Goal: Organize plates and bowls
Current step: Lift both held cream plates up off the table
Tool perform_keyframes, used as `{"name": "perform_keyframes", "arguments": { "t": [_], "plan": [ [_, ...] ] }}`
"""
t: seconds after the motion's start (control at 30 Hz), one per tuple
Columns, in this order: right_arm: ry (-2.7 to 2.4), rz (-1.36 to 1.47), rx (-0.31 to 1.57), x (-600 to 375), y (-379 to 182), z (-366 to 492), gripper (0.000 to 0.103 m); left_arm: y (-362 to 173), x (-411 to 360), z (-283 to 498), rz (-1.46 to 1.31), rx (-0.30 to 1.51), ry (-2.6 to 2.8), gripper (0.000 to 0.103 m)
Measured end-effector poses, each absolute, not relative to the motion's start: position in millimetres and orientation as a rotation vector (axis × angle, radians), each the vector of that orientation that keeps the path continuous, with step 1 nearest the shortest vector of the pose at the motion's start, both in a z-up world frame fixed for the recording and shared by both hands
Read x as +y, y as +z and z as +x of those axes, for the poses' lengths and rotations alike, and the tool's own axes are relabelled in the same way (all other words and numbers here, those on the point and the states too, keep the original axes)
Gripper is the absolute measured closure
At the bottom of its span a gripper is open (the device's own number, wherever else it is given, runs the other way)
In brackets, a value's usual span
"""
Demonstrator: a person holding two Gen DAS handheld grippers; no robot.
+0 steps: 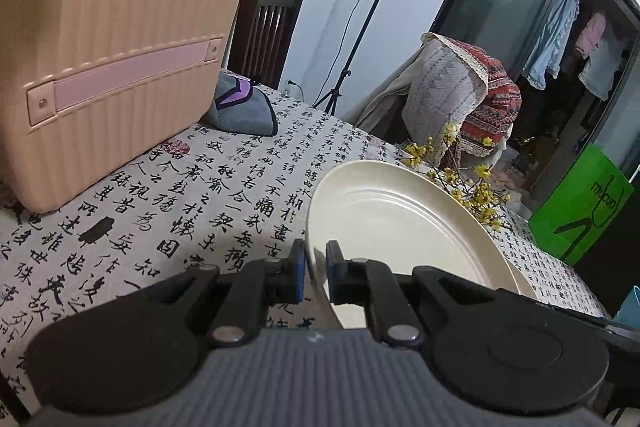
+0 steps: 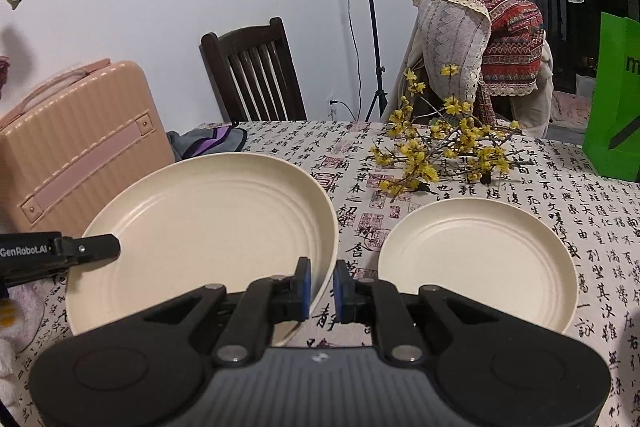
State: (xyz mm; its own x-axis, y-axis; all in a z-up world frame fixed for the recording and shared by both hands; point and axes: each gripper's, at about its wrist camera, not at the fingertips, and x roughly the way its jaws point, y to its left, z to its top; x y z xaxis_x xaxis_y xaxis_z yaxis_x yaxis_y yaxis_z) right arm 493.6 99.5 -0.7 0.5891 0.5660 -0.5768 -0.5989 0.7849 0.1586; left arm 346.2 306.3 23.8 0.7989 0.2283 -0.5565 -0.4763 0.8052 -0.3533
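- Where the blue-padded black fingers of the right gripper (image 2: 320, 283) meet, pinching the near right rim of the large plate (image 2: 208, 227); jaws nearly closed, only the thin rim between them.
- Left gripper (image 1: 316, 267) likewise clamped on the opposite rim of the same large plate (image 1: 396, 227), pads pressed on both faces of the edge; its black finger seen in the right view at the plate's left rim.
- Large plate: round, cream, matte and faintly speckled, shallow with concentric ridges in the well; carried between both grippers, tilted, apparently off the tablecloth (image 2: 360, 235), though the near rim is hidden.
- Small plate (image 2: 480, 263): same cream material and ridged round form, lying flat on the cloth just right of the large plate, apart from it.
- Tablecloth: pale fabric printed with black calligraphy and red seal marks, slightly wrinkled.
- Beyond the plates, yellow blossom sprig (image 2: 440, 151): thin woody twigs, lying on the cloth.
- Far left, pink case (image 1: 108, 59): hard ribbed shell, rounded corners, smooth pink strap riveted on the side.
- Grey and purple soft pouch (image 1: 244, 107) just beside the case.
- Green paper bag (image 2: 616, 99) upright at the far right edge.
- Behind the table, dark wooden slatted chair (image 2: 256, 71) and a chair draped in patterned woven cloth (image 2: 480, 43).
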Motion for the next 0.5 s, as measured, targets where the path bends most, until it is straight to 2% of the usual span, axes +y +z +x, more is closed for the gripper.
{"name": "perform_keyframes", "arguments": {
  "t": [0.5],
  "plan": [
    [0.674, -0.025, 0.644, 73.3, 2.1, 459.8, 0.092, 31.9, 285.7, 315.2, -0.494, 0.504, 0.380, 0.092]
  ]
}}
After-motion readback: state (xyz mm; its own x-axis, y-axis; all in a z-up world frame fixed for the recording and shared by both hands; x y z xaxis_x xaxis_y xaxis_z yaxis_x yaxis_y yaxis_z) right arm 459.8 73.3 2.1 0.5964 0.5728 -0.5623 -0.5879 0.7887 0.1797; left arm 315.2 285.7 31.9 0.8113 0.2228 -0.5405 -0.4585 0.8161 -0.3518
